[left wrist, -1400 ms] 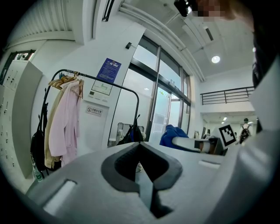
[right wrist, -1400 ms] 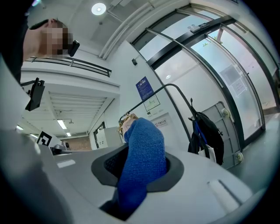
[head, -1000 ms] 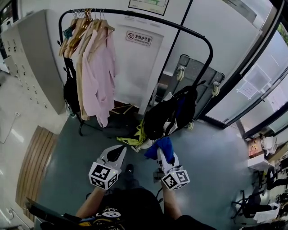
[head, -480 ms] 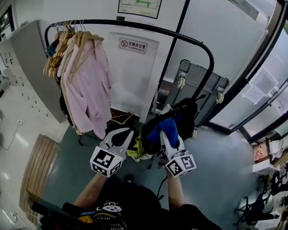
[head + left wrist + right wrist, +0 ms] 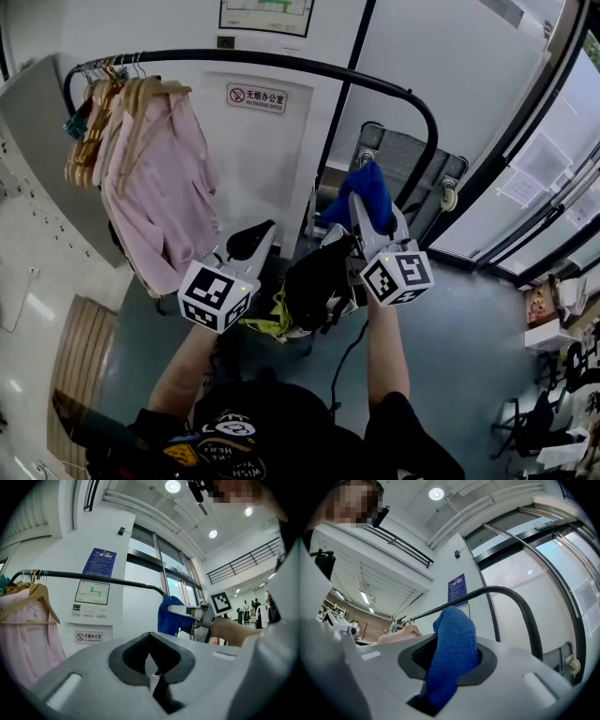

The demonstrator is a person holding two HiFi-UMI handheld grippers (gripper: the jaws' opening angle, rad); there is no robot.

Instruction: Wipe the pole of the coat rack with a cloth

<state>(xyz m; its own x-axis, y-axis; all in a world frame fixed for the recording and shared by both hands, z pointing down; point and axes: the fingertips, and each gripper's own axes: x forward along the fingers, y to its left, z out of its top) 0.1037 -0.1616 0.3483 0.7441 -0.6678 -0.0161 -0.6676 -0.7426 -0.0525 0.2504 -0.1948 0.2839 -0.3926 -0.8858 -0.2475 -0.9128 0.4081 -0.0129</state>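
Up near the bend of the coat rack's pole, the right gripper is clamped on the blue cloth. The cloth bunches out past the gripper's tips and hangs close to the black tube without, as far as either view shows, touching it yet. The left gripper sits lower and off toward the pink garments on their hangers, its jaws pressed together on nothing.

To wipe well, I'd judge the cloth's loose wad — not the hard gripper tips — should meet the tube, wrap partly round it and be drawn along in one steady pass, following the curve rather than cutting across it. Keeping the clamp firm matters, since the fabric is held only by its lower part and could be dragged out.

A second ago the cloth was low, beside the dark bag; both grippers have since risen, the right much more, and the rack sits nearer in the head view
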